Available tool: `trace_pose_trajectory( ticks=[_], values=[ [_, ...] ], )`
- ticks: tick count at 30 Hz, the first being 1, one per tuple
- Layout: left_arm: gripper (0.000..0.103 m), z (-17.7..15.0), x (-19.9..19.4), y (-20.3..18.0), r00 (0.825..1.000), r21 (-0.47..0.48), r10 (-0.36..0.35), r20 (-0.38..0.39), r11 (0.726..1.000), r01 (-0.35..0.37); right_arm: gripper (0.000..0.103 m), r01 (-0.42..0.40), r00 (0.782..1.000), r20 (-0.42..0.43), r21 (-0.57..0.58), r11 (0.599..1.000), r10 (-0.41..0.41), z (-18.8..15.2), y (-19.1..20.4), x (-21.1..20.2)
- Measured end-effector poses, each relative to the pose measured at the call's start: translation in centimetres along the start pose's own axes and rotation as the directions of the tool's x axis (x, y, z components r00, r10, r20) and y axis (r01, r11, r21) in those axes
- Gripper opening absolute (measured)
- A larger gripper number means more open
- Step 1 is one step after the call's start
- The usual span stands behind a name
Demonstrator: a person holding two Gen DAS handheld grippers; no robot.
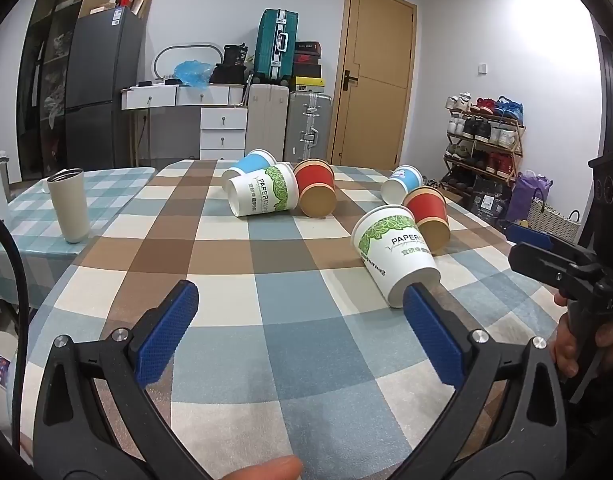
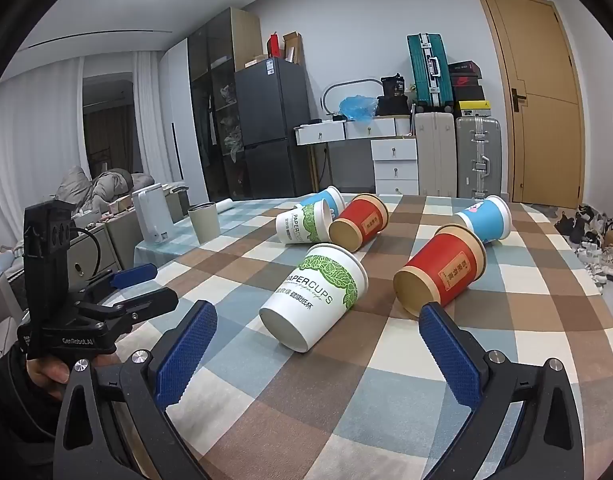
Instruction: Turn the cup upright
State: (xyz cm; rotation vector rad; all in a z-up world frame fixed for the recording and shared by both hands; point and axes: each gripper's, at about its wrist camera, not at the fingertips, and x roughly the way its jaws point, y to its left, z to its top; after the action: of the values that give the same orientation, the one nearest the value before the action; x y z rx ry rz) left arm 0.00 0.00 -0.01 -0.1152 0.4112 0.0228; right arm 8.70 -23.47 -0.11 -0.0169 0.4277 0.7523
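Several paper cups lie on their sides on the checked tablecloth [image 1: 234,312]. The nearest is a white-and-green cup [image 1: 392,254], just beyond my left gripper's right fingertip; in the right wrist view it [image 2: 316,296] lies ahead between the fingers. A red cup [image 2: 442,272] lies to its right and a blue cup [image 2: 484,220] behind that. A second group, white-green [image 2: 304,226], red [image 2: 360,220] and blue [image 2: 326,200], lies farther back. My left gripper [image 1: 302,304] is open and empty. My right gripper [image 2: 318,324] is open and empty.
A beige tumbler [image 1: 68,204] stands upright on the adjoining blue-checked table at the left. A white kettle [image 2: 152,214] stands beyond it. Suitcases, drawers, a fridge and a door line the far wall. A shoe rack [image 1: 484,136] stands at the right.
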Motion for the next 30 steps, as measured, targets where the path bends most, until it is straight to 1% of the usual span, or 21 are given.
trace_pose_trajectory(
  ticks=[6, 11, 13, 24, 30],
  values=[
    [0.102, -0.1, -0.1, -0.4, 1.000, 0.004, -0.002, 0.005, 1.000, 0.002, 0.103, 0.000, 1.000, 0.002, -0.003, 1.000, 0.000, 0.0, 0.0, 0.0],
    [0.102, -0.3, -0.5, -1.4, 1.000, 0.020, -0.005, 0.014, 1.000, 0.005, 0.103, -0.001, 1.000, 0.002, -0.002, 1.000, 0.001, 0.0, 0.0, 0.0],
    [0.102, 0.0, -0.1, 0.4, 1.000, -0.014, -0.003, -0.002, 1.000, 0.003, 0.103, -0.002, 1.000, 0.001, -0.002, 1.000, 0.002, 0.0, 0.0, 0.0],
    [0.102, 0.2, -0.2, 0.2, 1.000, -0.010, 0.000, 0.004, 1.000, 0.000, 0.103, -0.002, 1.000, 0.000, -0.001, 1.000, 0.002, 0.0, -0.1, -0.1],
    [0.102, 0.2, -0.1, -0.4, 1.000, 0.007, -0.001, 0.002, 1.000, 0.001, 0.103, -0.002, 1.000, 0.001, -0.001, 1.000, 0.002, 0.0, -0.1, -0.1]
  ],
)
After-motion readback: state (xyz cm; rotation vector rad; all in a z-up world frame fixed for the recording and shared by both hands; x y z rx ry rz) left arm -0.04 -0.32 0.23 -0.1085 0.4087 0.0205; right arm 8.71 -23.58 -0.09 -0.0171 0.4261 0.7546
